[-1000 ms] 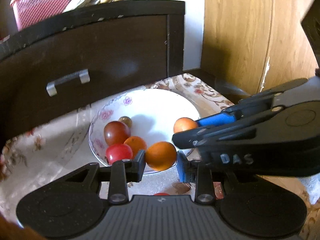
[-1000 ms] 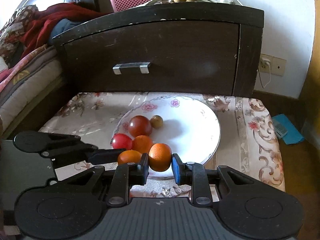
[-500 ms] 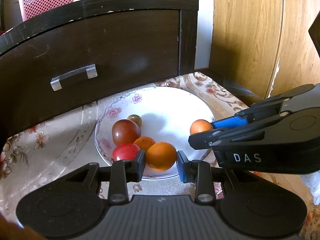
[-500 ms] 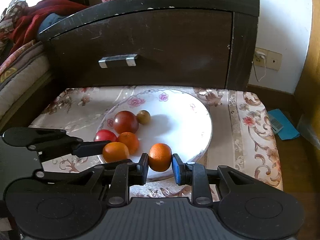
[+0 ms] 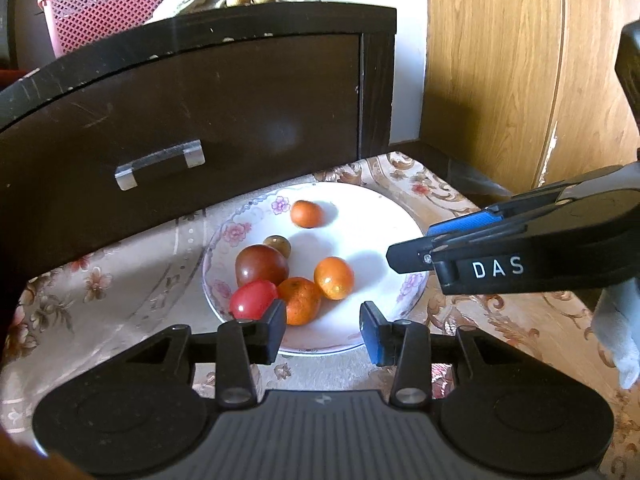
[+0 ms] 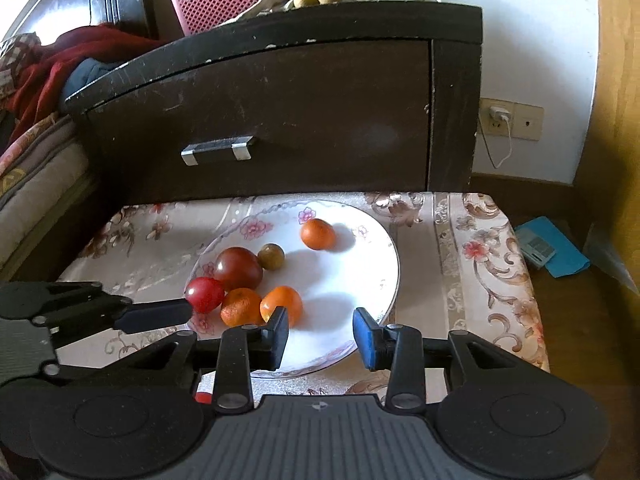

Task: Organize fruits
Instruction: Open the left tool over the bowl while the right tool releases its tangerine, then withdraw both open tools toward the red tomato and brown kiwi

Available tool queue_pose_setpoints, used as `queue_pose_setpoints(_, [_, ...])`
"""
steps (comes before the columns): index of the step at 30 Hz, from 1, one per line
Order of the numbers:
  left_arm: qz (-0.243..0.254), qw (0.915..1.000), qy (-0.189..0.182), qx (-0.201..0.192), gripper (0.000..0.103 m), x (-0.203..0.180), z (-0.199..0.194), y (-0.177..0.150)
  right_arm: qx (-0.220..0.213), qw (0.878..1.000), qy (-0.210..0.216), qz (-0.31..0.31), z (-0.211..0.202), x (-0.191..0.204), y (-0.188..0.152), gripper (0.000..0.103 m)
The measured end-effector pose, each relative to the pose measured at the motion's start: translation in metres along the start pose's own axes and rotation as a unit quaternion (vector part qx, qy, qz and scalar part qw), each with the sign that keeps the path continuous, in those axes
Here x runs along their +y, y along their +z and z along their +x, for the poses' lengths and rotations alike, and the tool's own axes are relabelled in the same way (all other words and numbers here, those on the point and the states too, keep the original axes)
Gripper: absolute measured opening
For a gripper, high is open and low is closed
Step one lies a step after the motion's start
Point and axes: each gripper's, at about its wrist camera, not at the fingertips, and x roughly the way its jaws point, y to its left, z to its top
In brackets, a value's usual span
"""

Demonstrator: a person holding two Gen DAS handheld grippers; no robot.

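Both my grippers, left (image 5: 322, 330) and right (image 6: 321, 336), hung spread wide and empty over the plate's (image 6: 390, 280) near rim. Just ahead of my fingers sat the clustered fruit; one orange (image 6: 317, 233) lay apart, farther off. Likely light, smooth, prone to roll; grip across the middle.

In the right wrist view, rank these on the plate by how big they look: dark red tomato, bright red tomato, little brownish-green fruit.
1. Dark red tomato, largest.
2. Bright red tomato.
3. Brownish-green fruit, smallest, though it sits slightly farther away.
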Motion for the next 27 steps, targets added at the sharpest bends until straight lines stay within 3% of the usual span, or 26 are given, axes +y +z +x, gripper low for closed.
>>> queue_pose_setpoints(21, [-0.028,0.9990,0.003,0.034,0.049,0.006,-0.077,-0.047,0.024,0.999,0.032,-0.009,-0.053,0.038,-0.042,0.032])
queue_pose_setpoints(27, [-0.036,0.9984,-0.002,0.045,0.050,0.010,-0.079,-0.053,0.047,0.998,0.038,-0.026,-0.045,0.049,-0.053,0.032])
